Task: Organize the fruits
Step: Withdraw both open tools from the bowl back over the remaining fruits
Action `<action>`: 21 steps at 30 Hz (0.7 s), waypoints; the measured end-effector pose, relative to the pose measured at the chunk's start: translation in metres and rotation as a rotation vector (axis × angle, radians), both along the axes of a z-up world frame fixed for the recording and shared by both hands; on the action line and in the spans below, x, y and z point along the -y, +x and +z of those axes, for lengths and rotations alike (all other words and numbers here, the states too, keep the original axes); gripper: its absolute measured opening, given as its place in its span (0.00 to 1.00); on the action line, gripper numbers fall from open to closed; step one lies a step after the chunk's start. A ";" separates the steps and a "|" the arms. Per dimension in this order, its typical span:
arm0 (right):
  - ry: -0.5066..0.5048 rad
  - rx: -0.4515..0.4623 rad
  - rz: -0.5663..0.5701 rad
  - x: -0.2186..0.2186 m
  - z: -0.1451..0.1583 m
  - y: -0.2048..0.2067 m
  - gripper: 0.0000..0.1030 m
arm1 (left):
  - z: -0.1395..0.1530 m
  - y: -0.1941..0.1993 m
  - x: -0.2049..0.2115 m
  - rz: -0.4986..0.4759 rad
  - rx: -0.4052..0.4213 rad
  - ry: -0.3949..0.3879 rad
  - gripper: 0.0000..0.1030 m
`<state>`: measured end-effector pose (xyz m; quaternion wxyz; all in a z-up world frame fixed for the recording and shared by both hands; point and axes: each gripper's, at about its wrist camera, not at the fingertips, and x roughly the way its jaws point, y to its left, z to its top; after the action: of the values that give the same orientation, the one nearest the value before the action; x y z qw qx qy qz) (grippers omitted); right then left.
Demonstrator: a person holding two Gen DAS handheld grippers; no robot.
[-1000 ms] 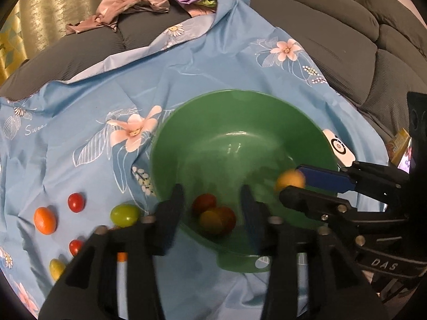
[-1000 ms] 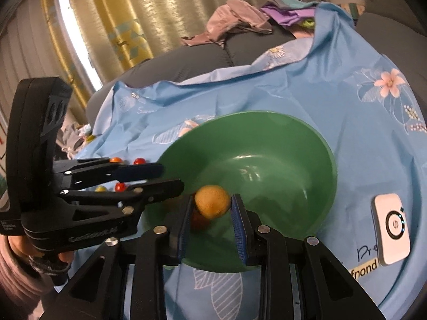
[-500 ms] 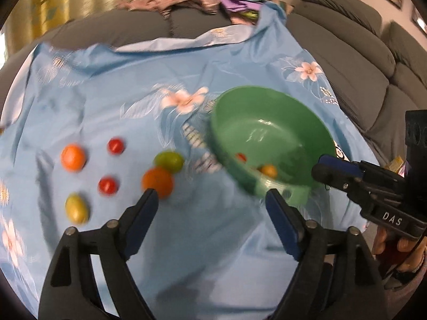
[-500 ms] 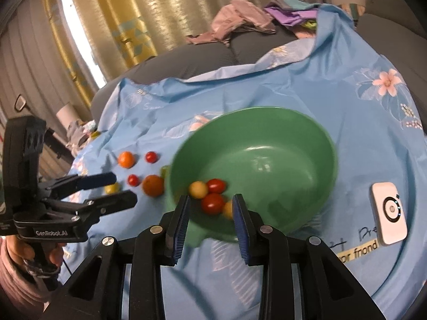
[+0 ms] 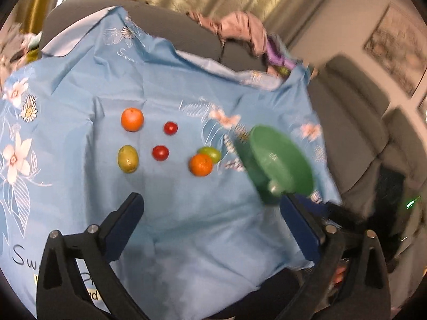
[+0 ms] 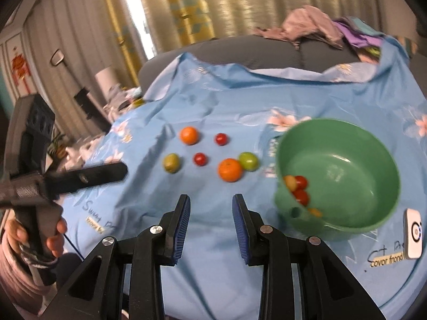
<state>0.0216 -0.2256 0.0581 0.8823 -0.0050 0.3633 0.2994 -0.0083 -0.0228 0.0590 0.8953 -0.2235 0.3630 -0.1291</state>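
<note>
A green bowl point(image 6: 347, 160) sits on the blue flowered cloth point(image 6: 213, 101) at the right, with several small red and yellow fruits point(image 6: 299, 186) inside; it also shows in the left wrist view point(image 5: 283, 157). Left of it on the cloth lie two oranges point(image 6: 230, 170) point(image 6: 189, 135), two red tomatoes point(image 6: 200, 159) point(image 6: 221, 139), a green tomato point(image 6: 248, 161) and a yellow-green fruit point(image 6: 171, 162). My left gripper point(image 5: 210, 205) is wide open and empty, near side of the fruits. My right gripper point(image 6: 210, 205) is open and empty, in front of the large orange.
A white device point(image 6: 413, 233) lies on the cloth right of the bowl. Crumpled clothes point(image 6: 309, 26) lie on the grey sofa behind the cloth. Curtains point(image 6: 200, 5) hang at the back. My left gripper's finger point(image 6: 88, 177) reaches in from the left.
The right gripper let the yellow fruit fall into the bowl and drew back left. The left gripper opened wide and swung left toward the loose fruits.
</note>
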 end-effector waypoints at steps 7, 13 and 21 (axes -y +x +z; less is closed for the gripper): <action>-0.027 0.018 0.046 -0.025 0.007 -0.012 0.32 | 0.026 -0.022 -0.023 0.042 0.140 -0.036 0.99; -0.041 0.017 0.061 -0.037 0.007 -0.016 0.32 | 0.029 -0.032 -0.030 0.016 0.184 -0.050 1.00; -0.045 0.005 0.074 -0.042 0.002 -0.014 0.32 | 0.019 -0.035 -0.042 0.049 0.152 -0.052 1.00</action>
<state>0.0080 -0.1831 0.0605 0.8713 -0.0391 0.3672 0.3233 -0.0438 0.0195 0.0776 0.9170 -0.2452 0.2851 -0.1331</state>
